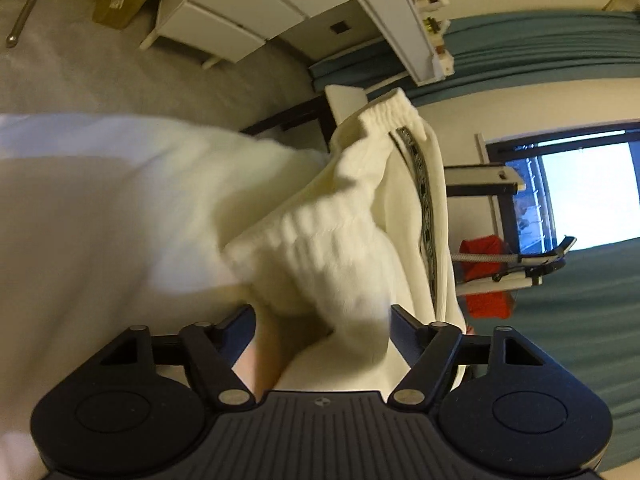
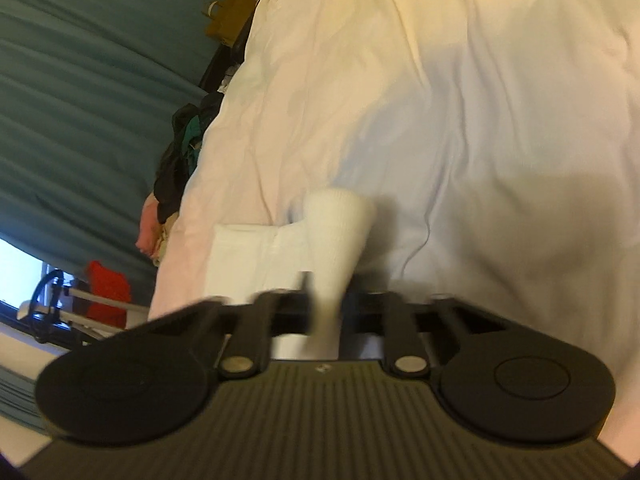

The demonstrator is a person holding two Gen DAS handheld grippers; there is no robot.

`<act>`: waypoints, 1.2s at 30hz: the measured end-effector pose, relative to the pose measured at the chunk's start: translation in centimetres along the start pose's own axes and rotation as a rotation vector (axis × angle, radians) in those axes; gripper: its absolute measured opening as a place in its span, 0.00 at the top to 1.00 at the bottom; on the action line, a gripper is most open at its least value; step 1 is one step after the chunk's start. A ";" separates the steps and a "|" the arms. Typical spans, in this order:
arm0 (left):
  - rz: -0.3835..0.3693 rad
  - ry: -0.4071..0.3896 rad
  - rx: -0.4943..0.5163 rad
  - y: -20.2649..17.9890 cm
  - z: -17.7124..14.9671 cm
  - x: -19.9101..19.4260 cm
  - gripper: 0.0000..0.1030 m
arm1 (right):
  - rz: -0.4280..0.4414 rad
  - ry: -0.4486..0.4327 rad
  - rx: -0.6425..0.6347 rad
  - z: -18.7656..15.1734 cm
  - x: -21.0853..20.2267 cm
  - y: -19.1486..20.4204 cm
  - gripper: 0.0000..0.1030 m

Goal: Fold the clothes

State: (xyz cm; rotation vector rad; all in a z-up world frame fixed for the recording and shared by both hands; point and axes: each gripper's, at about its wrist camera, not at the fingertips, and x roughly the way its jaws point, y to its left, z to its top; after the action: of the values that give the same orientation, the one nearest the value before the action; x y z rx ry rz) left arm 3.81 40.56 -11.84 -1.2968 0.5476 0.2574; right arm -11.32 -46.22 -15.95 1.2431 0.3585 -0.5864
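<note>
Cream trousers [image 1: 360, 208] with a ribbed elastic waistband and a dark patterned side stripe [image 1: 425, 200] lie bunched on the white bed sheet [image 1: 80, 200], and in the left wrist view their gathered cloth fills the gap between the two arms of the left gripper [image 1: 322, 316]. Those arms stand fairly wide apart, with the thick fold of fabric lying between them; the fingertips are hidden under the cloth, so whether they press on it cannot be told. In the right wrist view, which is blurred, a white ribbed sock [image 2: 340, 236] rises from between the fingers of the right gripper [image 2: 326, 312], whose jaws are pinched narrow onto it. The sock stands over the near edge of the sheet, next to a flat folded white piece of cloth [image 2: 248, 264] that lies on that edge. Beyond the far edge of the bed hang teal curtains [image 1: 560, 320]. Near them is a red item [image 1: 484, 276] on a white rack, beside a bright window [image 1: 592, 188]. A white chest of drawers [image 1: 236, 12] stands on the grey carpet.
</note>
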 end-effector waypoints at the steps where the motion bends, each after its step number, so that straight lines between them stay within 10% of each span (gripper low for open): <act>1: 0.007 -0.015 -0.013 0.1 0.1 0.2 0.42 | 0.011 -0.010 0.003 0.2 -0.2 0.0 0.94; 3: 0.010 -0.042 -0.004 0.2 0.3 0.0 0.53 | 0.027 -0.044 -0.015 0.8 0.1 0.8 0.95; 5: 0.008 -0.068 0.024 0.0 0.6 -0.7 0.85 | 0.042 -0.092 -0.055 1.5 -0.2 1.8 0.95; 10: -0.103 -0.194 0.089 -1.2 1.0 -5.9 0.89 | -0.004 -0.173 -0.148 1.8 -1.6 3.3 0.95; 15: -0.176 -0.232 -0.053 1.2 1.3 -9.7 0.90 | -0.062 -0.263 -0.126 1.4 -3.7 3.1 0.95; 22: 0.072 -0.226 -0.020 1.8 1.0 -10.9 0.89 | -0.270 -0.281 -0.041 0.5 -6.2 1.2 0.95; 28: 0.247 -0.214 0.154 0.9 0.7 -11.2 0.75 | -0.376 -0.180 -0.037 0.9 -4.6 -0.2 0.92; 33: 0.398 -0.298 0.325 -1.5 -0.4 -13.0 0.22 | -0.308 -0.206 0.015 0.8 -5.4 -0.3 0.90; 36: 0.444 -0.359 0.471 -3.8 -2.0 -13.9 0.19 | -0.198 -0.237 0.087 0.4 -7.2 -0.4 0.59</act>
State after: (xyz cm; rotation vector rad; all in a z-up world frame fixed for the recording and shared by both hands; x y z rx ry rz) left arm -6.55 39.31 -1.76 -0.6416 0.5408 0.6727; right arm -17.38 -45.06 -12.16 1.2137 0.2605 -0.9184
